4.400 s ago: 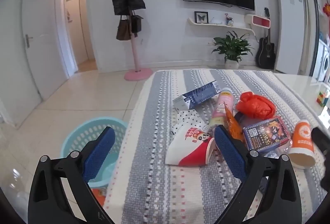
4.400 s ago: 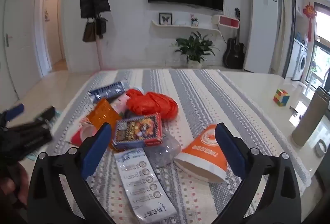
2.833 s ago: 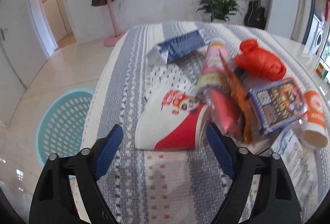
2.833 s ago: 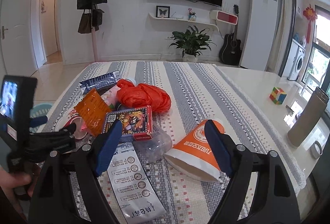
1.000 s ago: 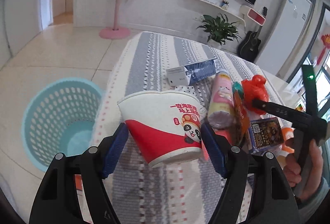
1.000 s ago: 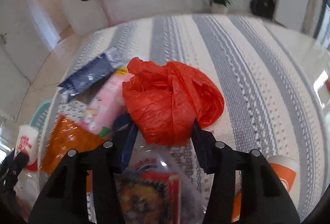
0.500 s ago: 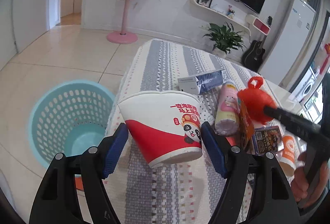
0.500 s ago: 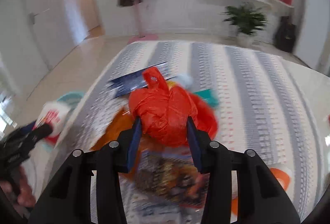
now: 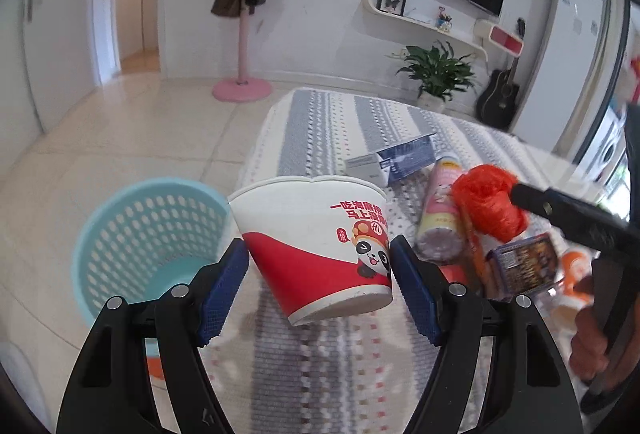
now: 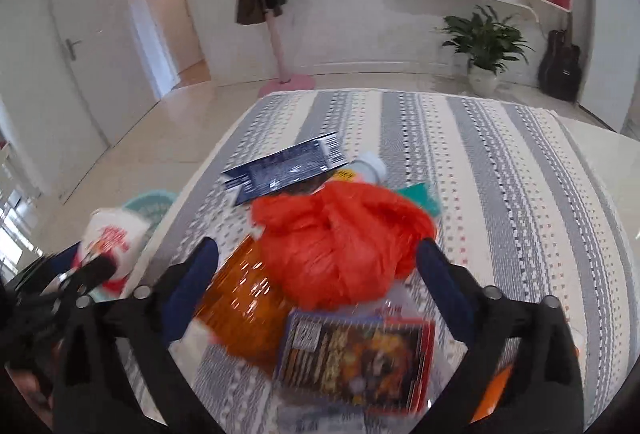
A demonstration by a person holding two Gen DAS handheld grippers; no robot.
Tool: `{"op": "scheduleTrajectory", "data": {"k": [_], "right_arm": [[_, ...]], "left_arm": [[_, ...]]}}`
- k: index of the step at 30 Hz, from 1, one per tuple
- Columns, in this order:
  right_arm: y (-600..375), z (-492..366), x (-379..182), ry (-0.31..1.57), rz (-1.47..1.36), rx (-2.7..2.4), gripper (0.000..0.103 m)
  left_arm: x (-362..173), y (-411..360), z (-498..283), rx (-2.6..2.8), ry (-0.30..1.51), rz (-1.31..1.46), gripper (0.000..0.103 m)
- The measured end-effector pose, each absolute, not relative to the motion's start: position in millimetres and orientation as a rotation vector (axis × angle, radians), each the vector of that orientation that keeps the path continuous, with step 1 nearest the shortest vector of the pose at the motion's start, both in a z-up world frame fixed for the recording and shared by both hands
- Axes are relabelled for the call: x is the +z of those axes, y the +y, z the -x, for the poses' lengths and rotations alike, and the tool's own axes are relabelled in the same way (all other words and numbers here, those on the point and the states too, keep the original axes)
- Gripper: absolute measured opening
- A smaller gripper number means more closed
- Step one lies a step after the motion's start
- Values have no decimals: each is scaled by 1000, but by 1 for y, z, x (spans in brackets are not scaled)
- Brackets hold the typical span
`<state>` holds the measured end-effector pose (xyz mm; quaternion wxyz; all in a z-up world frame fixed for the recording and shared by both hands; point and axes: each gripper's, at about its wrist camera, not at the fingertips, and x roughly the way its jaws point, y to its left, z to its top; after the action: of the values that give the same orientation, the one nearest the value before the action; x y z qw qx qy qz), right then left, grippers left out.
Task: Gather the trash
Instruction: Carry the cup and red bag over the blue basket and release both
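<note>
My left gripper [image 9: 318,288] is shut on a red and white paper noodle cup [image 9: 316,242] and holds it in the air over the table's left edge, beside a light blue trash basket [image 9: 140,242] on the floor. My right gripper [image 10: 318,284] is shut on a crumpled orange plastic bag [image 10: 340,242], lifted above the trash pile; the bag also shows in the left wrist view [image 9: 488,208]. The cup shows at the left of the right wrist view [image 10: 112,234].
On the striped tablecloth [image 10: 500,170] lie a dark blue carton [image 10: 280,170], a pink bottle [image 9: 440,206], an orange wrapper [image 10: 244,306], a colourful box [image 10: 360,354] and an orange cup [image 9: 572,262]. A pink coat stand [image 9: 240,86] is behind.
The left gripper picked up the noodle cup and carried it toward the basket side. The right gripper closed on the orange bag and lifted it off the pile.
</note>
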<state>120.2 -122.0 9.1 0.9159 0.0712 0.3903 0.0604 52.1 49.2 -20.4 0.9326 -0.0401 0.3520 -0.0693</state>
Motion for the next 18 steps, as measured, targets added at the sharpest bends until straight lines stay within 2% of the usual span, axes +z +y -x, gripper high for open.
{"op": "scheduleTrajectory", "data": {"k": [3,5,9,11,14,18], "right_arm": [[-125,-136,-3,857,-168,71,94],[-128,-144,-10,884,-187,58,78],[-128,-147,-17,900,-198,88,61],[-125,-145,-14,884,-174,85,41],[-121,-141,-9,860,-157,94,18],[-114,-132,0,825,-133,104,15]], "left_arm": [[-18,49,-50,-147,709,66,71],[-16,49,-50,-145,703,60,71],[-14,51,-49,-147,697,70,71],[-14,53,-48,-147,693,76,71],[-12,59,-44,-135,686,91,71],[-4,75,-41,-117,664,148,71]]}}
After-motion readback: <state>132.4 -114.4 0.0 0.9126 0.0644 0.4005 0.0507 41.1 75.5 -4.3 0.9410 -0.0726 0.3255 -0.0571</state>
